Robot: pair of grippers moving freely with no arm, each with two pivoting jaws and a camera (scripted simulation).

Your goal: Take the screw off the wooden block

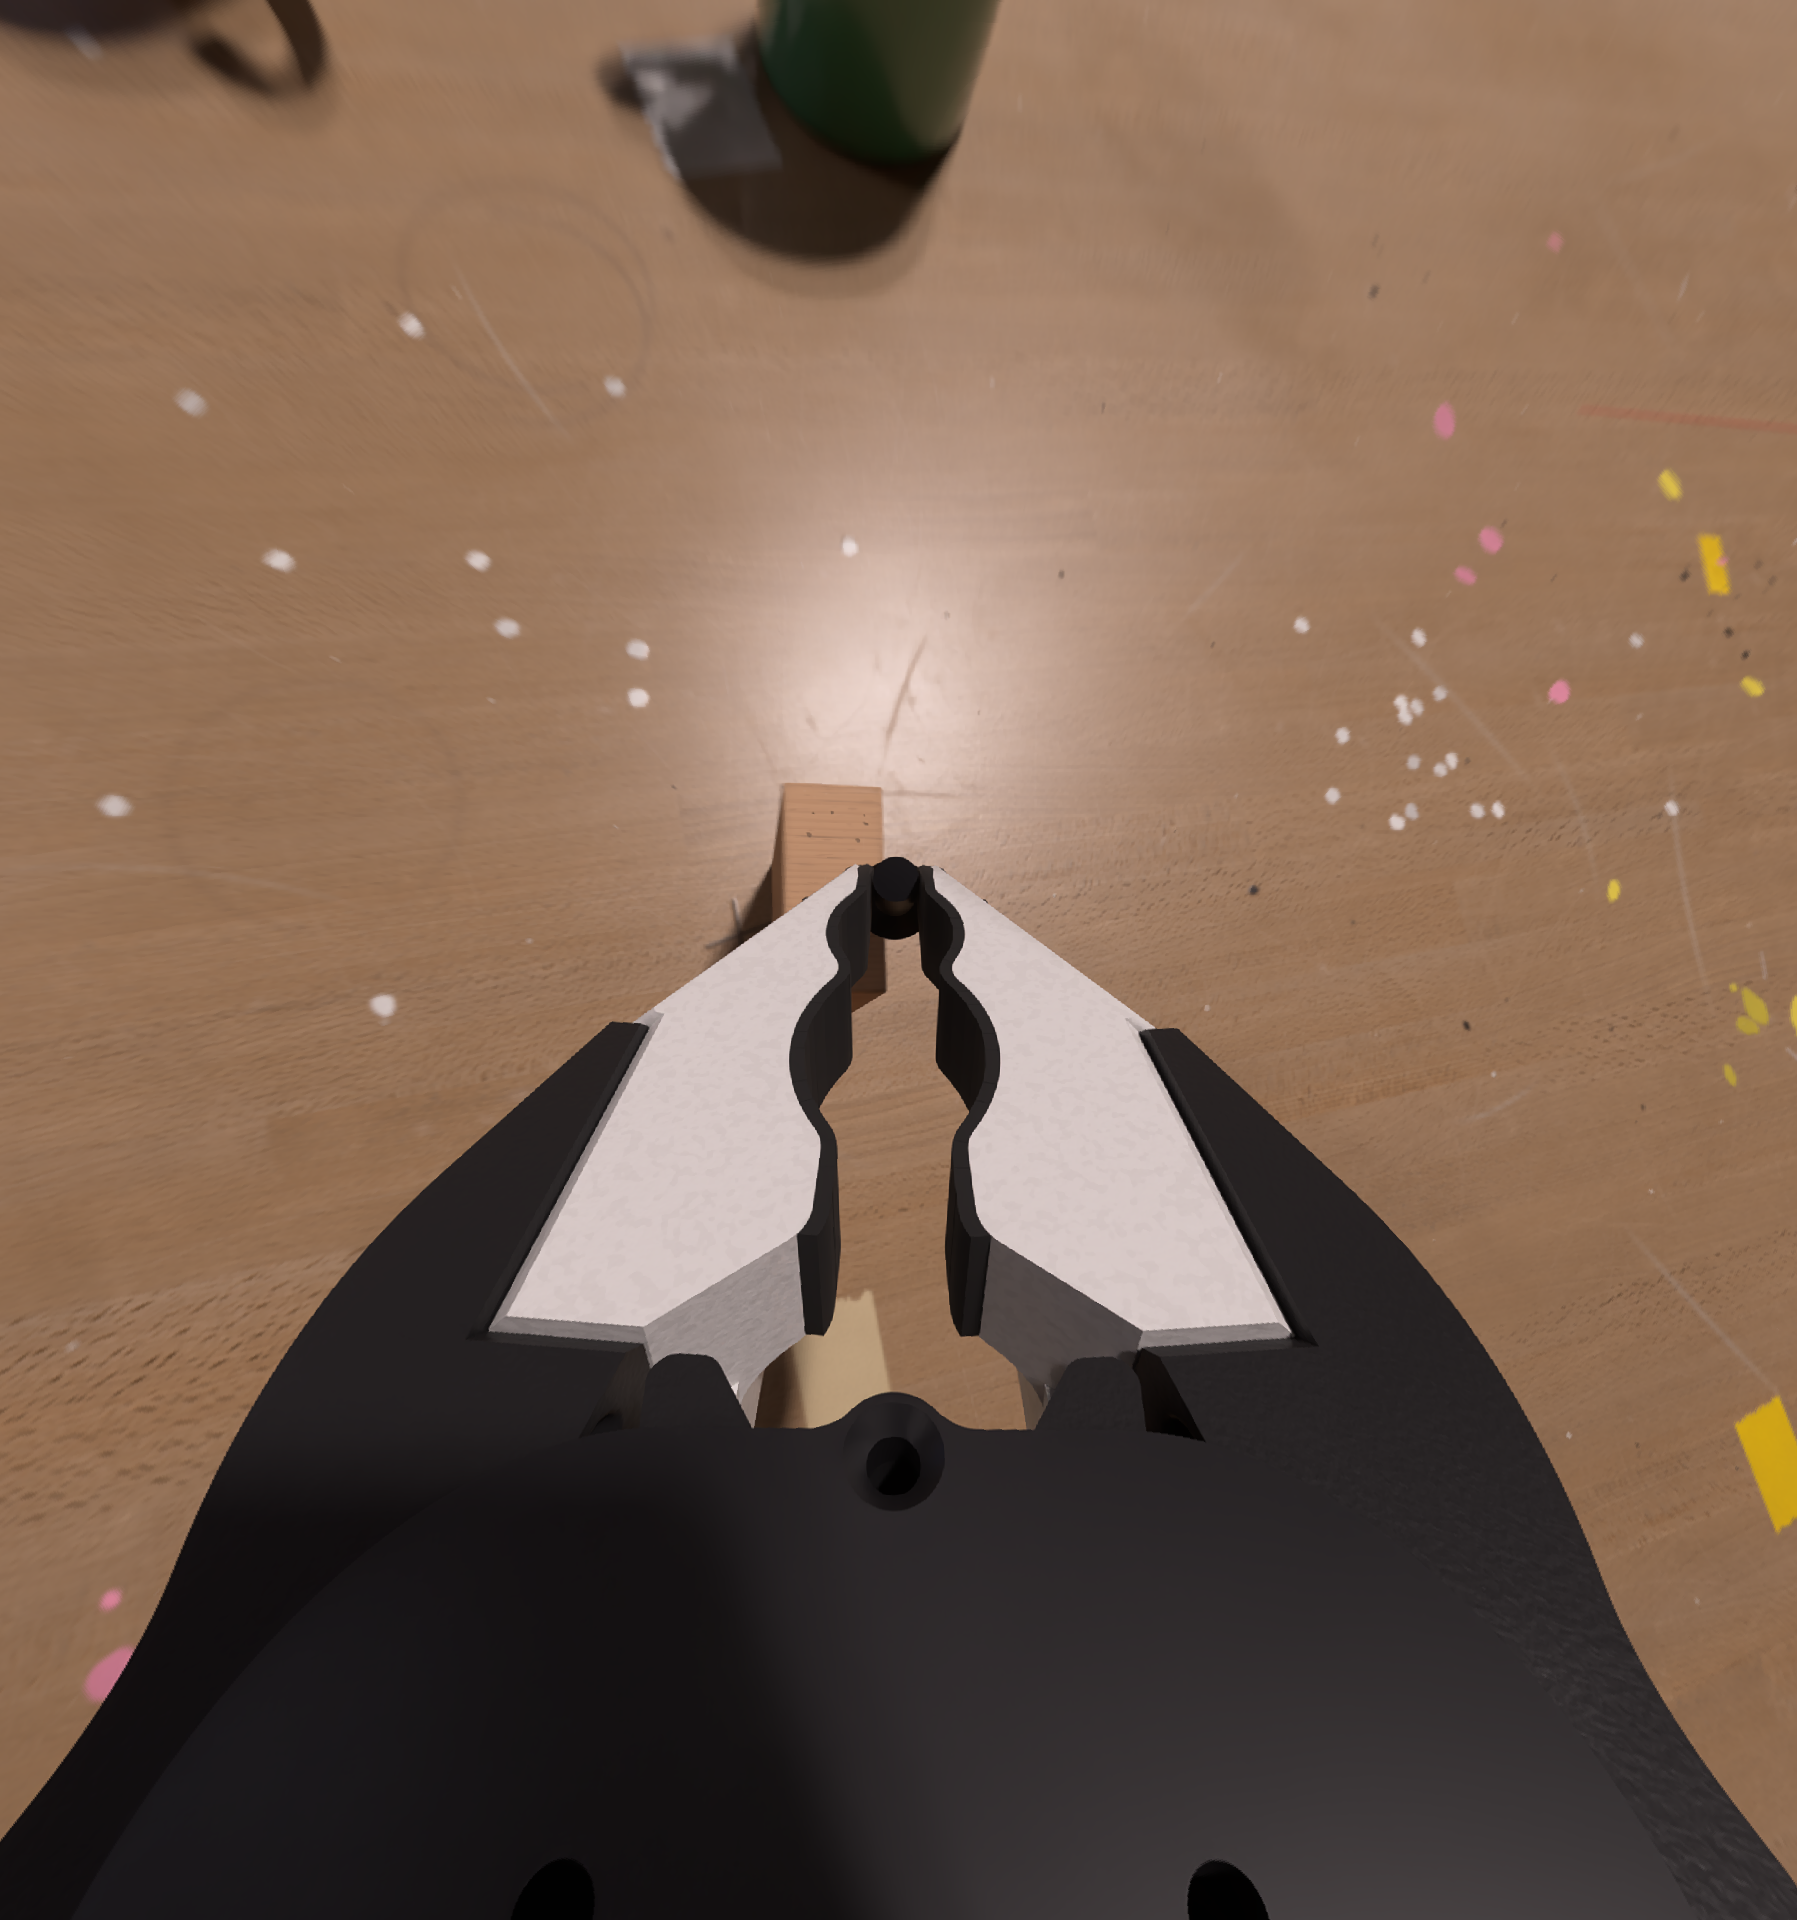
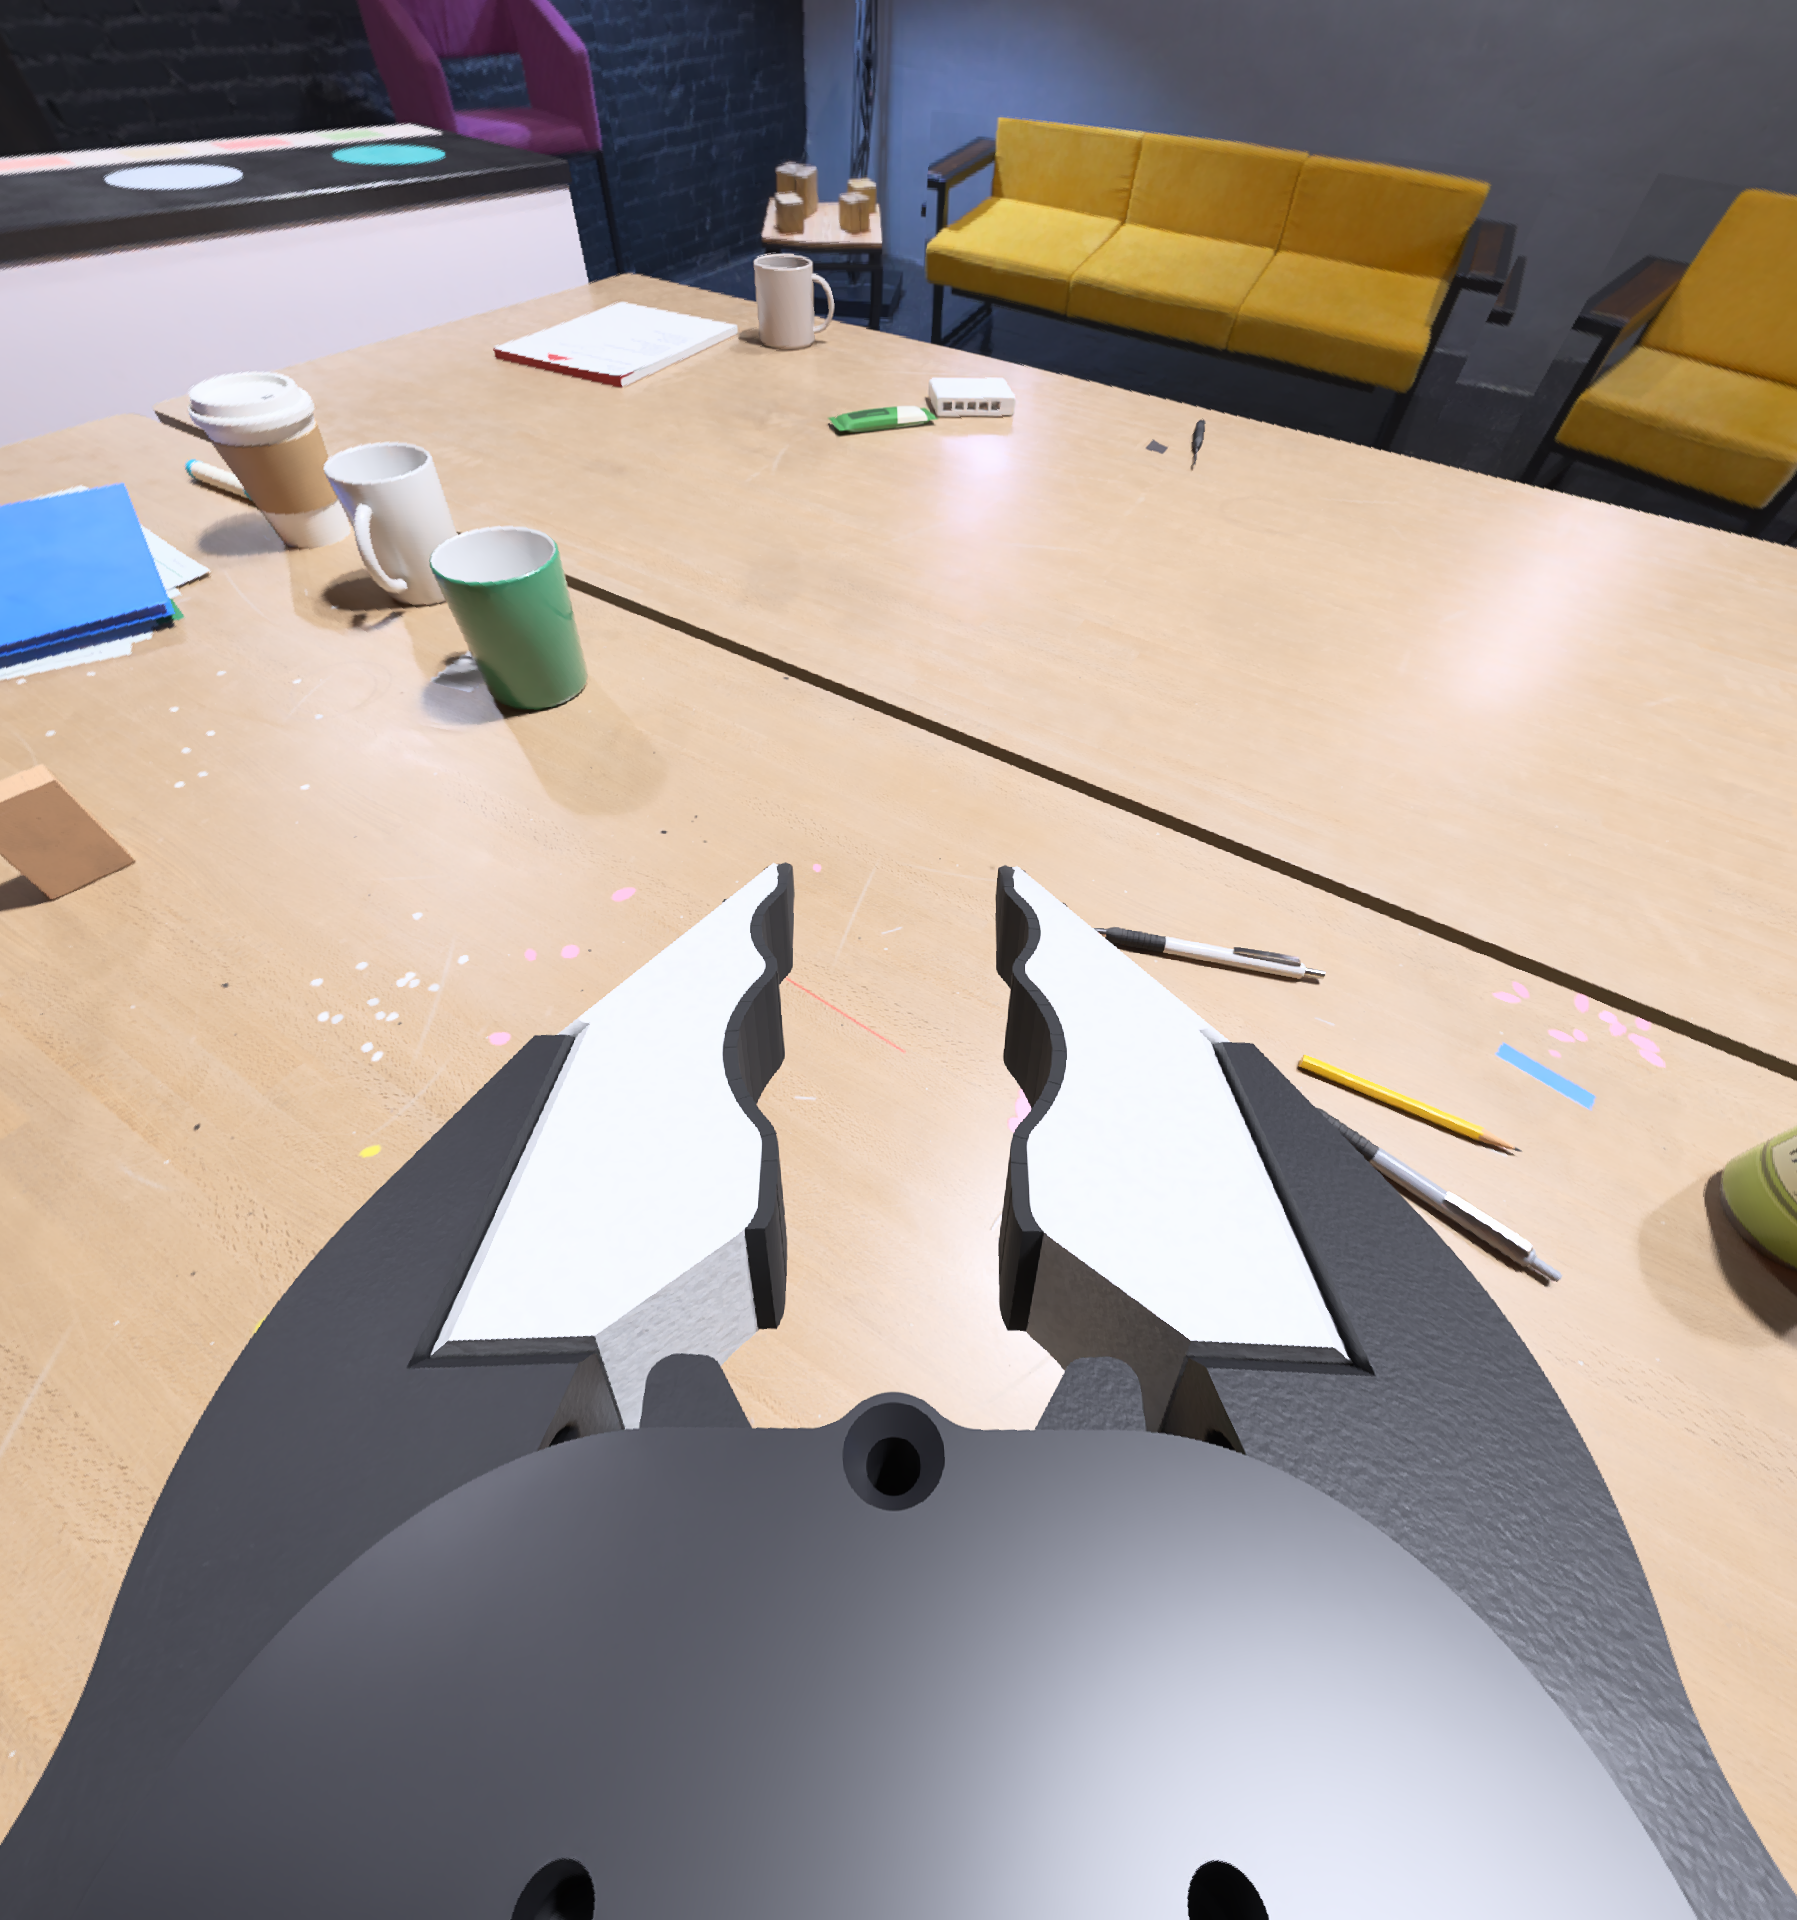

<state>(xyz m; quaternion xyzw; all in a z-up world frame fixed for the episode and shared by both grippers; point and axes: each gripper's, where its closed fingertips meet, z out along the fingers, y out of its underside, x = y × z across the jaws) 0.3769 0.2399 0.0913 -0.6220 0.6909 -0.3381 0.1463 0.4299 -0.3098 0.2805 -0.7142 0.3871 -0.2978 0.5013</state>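
Our left tongs (image 1: 895, 883) are clamped on the black screw (image 1: 894, 902), standing in the wooden block (image 1: 832, 831) on the desk (image 1: 1185, 520); right tongs (image 2: 894, 883) are apart, idle. We should pull straight, keeping firm grip

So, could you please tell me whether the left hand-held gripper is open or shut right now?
Shut: the left hand-held gripper has its fingertips pinched on the black screw above the wooden block.

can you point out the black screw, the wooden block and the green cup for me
small black screw (image 1: 894, 894): left wrist view, on its dark round head, between the gripper's fingertips
light brown wooden block (image 1: 834, 831): left wrist view, on its bare top face
glossy green cup (image 2: 520, 623): right wrist view, on its outer side wall
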